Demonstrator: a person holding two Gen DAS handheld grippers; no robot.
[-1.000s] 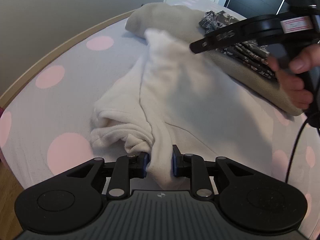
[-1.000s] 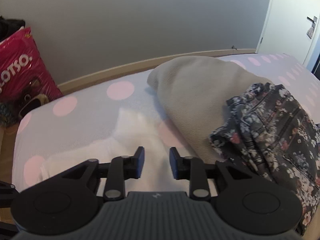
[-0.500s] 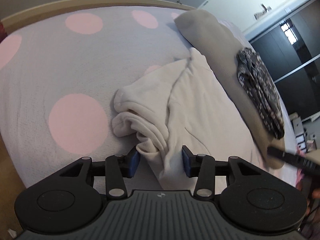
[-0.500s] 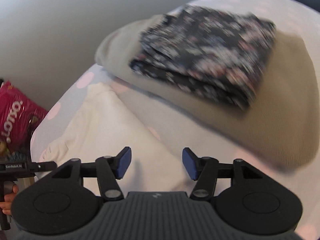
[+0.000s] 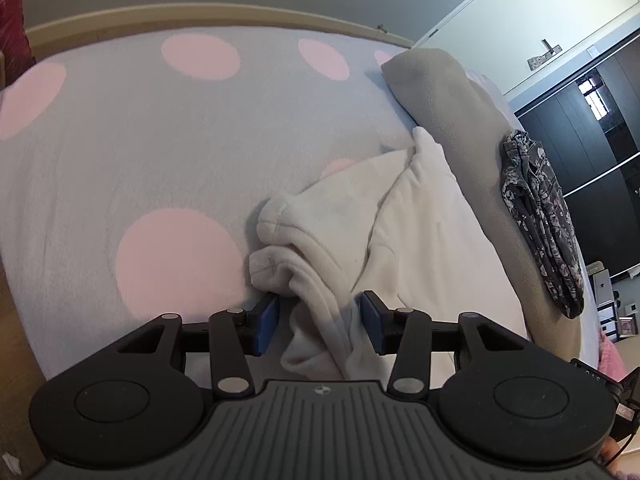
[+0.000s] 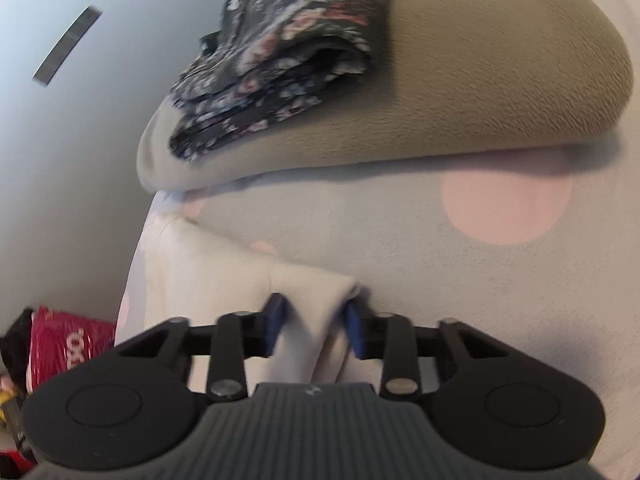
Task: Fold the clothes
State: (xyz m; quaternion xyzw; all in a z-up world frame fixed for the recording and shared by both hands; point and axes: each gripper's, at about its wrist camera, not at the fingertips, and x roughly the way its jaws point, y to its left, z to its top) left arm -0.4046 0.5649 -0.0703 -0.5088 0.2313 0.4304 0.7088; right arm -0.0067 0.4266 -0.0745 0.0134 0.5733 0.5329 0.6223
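Observation:
A white fleece garment [image 5: 420,232] lies crumpled on the dotted bed sheet [image 5: 120,140]. My left gripper [image 5: 318,324] straddles its bunched near edge; the left pad stands clear of the cloth and the right pad brushes it, so it is open. In the right wrist view the same white garment [image 6: 208,280] shows a corner tented up between the blue pads of my right gripper [image 6: 316,324]. Those jaws are closing and pinch that fold.
A beige folded blanket [image 6: 480,80] lies behind the garment with a folded dark floral garment [image 6: 288,40] on top; both also appear as the blanket [image 5: 440,92] and floral piece [image 5: 536,216]. A red bag [image 6: 60,344] sits past the bed's left edge. Dark wardrobe doors [image 5: 580,128] stand at right.
The left jaws let go of the white fabric and widened. The right gripper rolled, dropped to the garment's corner, opened wide, then closed around the fold.

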